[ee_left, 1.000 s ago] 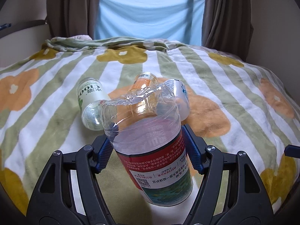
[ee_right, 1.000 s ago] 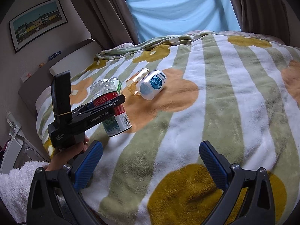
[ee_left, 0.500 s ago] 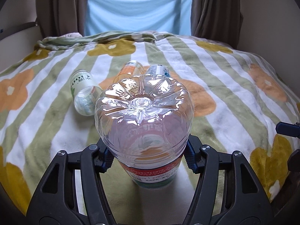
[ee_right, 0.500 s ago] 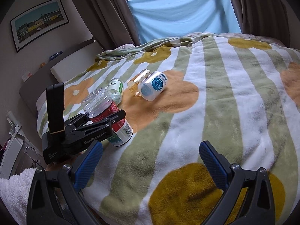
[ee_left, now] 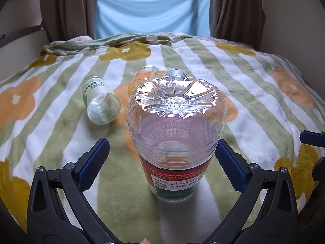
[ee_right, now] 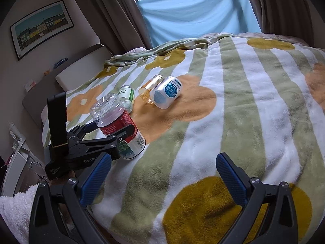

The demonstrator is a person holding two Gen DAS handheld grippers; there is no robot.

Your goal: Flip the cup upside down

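Your left tongs (ee_left: 162, 160) are spread wide around the clear plastic cup cut from a bottle, with a red, white and green label (ee_left: 175, 138); the blue pads (ee_left: 93, 162) sit apart from its sides, with blanket showing in the gaps. The cup stands upside down on the green-and-white striped fleece blanket with orange and mustard flowers (ee_left: 254, 105), its moulded base up and its open rim down, leaning slightly in the right wrist view. The blanket covers a bed.

Your right tongs (ee_right: 163, 174) are also spread wide and hold nothing, hovering over a mustard flower well to the right of the cup.

Beyond the cup lie three more containers on their sides: a clear cup with a green-and-white label (ee_left: 99, 103) just to its left, then an amber-tinted clear cup (ee_right: 151, 90) touching a white cup with a blue round label (ee_right: 166, 94). Behind the bed hang a light blue cloth (ee_right: 195, 14) over the window and brown curtains (ee_right: 113, 12).
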